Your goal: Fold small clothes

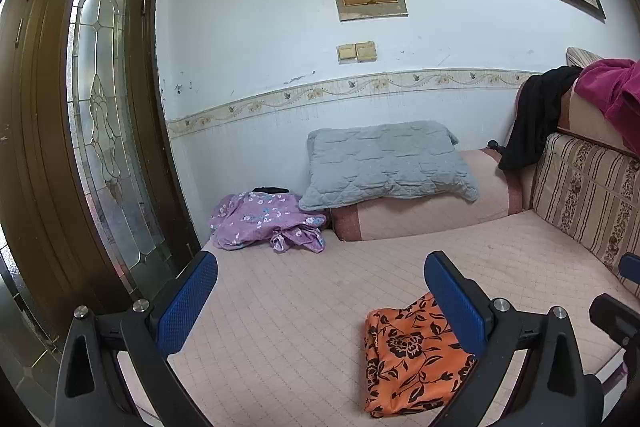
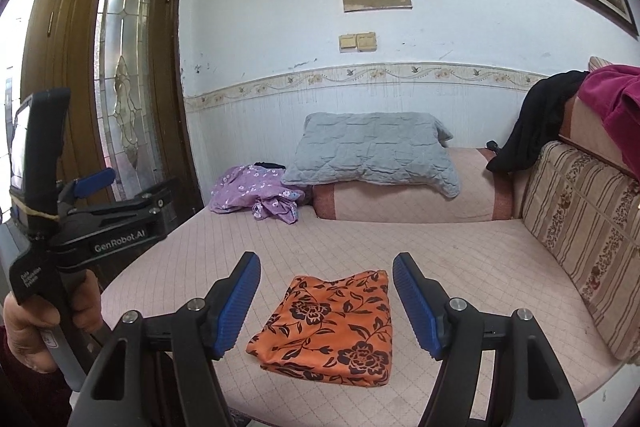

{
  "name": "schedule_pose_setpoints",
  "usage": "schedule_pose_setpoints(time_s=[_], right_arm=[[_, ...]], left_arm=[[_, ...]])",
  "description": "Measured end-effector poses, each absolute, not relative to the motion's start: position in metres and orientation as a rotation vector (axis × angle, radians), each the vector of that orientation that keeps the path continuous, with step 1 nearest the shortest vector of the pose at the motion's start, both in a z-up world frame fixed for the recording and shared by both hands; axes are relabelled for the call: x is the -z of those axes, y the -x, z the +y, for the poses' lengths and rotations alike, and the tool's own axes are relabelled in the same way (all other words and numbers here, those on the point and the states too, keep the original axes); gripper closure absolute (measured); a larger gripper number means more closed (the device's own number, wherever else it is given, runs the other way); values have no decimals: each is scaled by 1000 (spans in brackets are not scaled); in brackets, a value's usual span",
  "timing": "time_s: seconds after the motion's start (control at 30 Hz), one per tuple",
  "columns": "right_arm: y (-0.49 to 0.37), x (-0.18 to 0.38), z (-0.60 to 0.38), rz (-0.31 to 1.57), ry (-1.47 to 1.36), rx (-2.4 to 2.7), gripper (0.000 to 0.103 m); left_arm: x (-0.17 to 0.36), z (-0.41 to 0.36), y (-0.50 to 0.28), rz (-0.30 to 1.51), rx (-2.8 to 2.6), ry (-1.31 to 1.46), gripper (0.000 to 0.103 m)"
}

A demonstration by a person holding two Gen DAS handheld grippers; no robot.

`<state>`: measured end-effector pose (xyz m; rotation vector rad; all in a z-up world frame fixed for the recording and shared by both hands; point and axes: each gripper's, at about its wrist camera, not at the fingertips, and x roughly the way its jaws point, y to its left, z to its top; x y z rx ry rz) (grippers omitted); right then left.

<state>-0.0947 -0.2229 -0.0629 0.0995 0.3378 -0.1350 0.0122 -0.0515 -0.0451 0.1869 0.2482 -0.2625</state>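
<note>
Both claws, left (image 1: 320,303) and right (image 2: 326,303), hung wide open and empty above the folded orange floral cloth (image 2: 332,327) on the sofa seat (image 2: 360,239), where one careless snag could undo that slippery fold.

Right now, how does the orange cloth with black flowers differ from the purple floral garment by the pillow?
The orange black-flowered cloth lies folded in a flat, neat packet; the purple floral garment sits crumpled in a heap. The orange cloth is near both open grippers, the purple garment far back beside the grey quilted pillow. Both rest on the pink quilted sofa seat.
</note>
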Motion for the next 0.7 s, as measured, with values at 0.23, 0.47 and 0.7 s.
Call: schedule_pose_setpoints(time_s=[0.23,0.47,0.7], right_arm=[[92,65,-219,350,-87,143,31],[91,63,-213,349,-79,136,31],[86,66,-212,365,-79,135,31]], left_arm=[[48,-49,-15,260,258,-187,0],[47,-42,-18,260,249,-178,0],[49,-40,-20,270,246,-174,0]])
